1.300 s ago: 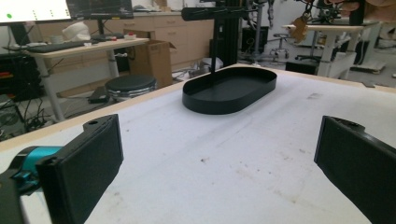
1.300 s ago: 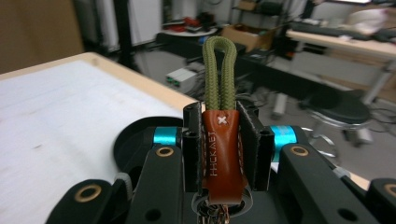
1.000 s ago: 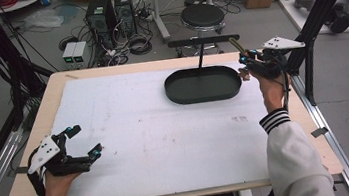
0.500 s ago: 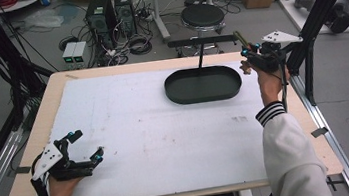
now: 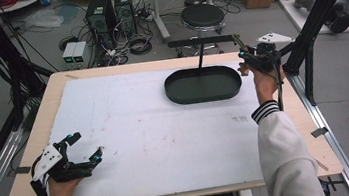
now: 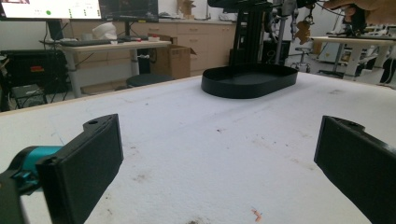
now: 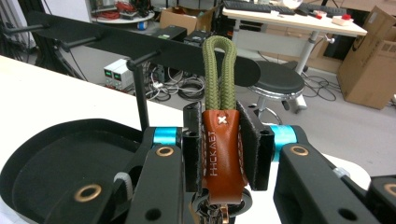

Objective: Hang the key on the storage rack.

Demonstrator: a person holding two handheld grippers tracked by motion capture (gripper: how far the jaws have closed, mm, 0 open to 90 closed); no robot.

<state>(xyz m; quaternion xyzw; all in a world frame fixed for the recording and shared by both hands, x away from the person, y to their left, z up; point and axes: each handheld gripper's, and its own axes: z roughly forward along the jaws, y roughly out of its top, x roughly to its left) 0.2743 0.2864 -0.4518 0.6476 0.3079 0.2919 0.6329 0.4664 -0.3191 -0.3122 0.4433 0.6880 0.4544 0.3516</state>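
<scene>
Since a second ago the right hand-held gripper [image 5: 247, 55] has drifted slightly toward 1 o'clock, past the far-right end of the black oval tray [image 5: 204, 93]; the left hand-held gripper [image 5: 86, 148] has barely shifted. The right gripper view alone shows the brown leather key fob with olive cord loop [image 7: 223, 148], clamped upright between the jaws, near the black peg rack [image 7: 140, 49]. The left hand-held gripper's jaws stand wide apart, empty, at 7 o'clock on the white table [image 6: 210, 158].

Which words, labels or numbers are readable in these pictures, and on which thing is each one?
"HICKAET", as it seems to read, stamped along the brown leather tab of the keychain held in the right gripper.
Monitor in the left gripper view: text too blurred to read.
Cardboard boxes: print too small to read.
</scene>
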